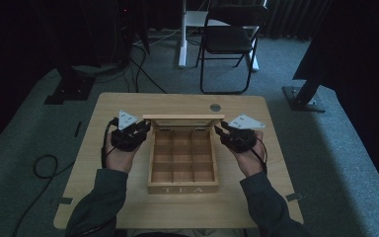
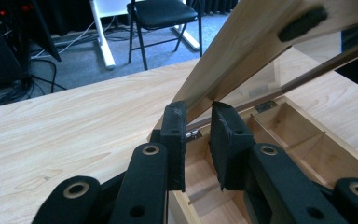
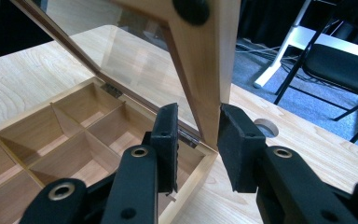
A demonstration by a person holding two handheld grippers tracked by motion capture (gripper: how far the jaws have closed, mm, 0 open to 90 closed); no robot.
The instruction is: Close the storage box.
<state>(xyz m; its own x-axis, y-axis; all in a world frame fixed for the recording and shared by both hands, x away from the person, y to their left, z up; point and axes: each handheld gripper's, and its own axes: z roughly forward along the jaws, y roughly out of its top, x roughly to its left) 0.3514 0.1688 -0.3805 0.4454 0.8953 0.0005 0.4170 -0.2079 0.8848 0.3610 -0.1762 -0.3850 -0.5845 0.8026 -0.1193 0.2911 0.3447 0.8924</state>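
Seen from above: wooden tea box (image 1: 182, 163) marked "TEA", centred on a light wooden table (image 1: 128, 207), glass-paned lid (image 1: 183, 122) raised upright, nine compartments exposed. Flanked by two hand-held grippers, left gripper (image 1: 143, 127) at the lid's left edge, right gripper (image 1: 221, 131) at its right edge. In the left gripper view, jaws parted, straddling the lid's wooden side rail (image 2: 233, 60) near the hinge, rail in the gap; contact with the pads cannot be told. In the right gripper view, jaws likewise spread around the opposite rail (image 3: 205, 84), far pad close against the wood. Beyond both grippers, a black folding chair (image 1: 229, 34) on grey carpet.
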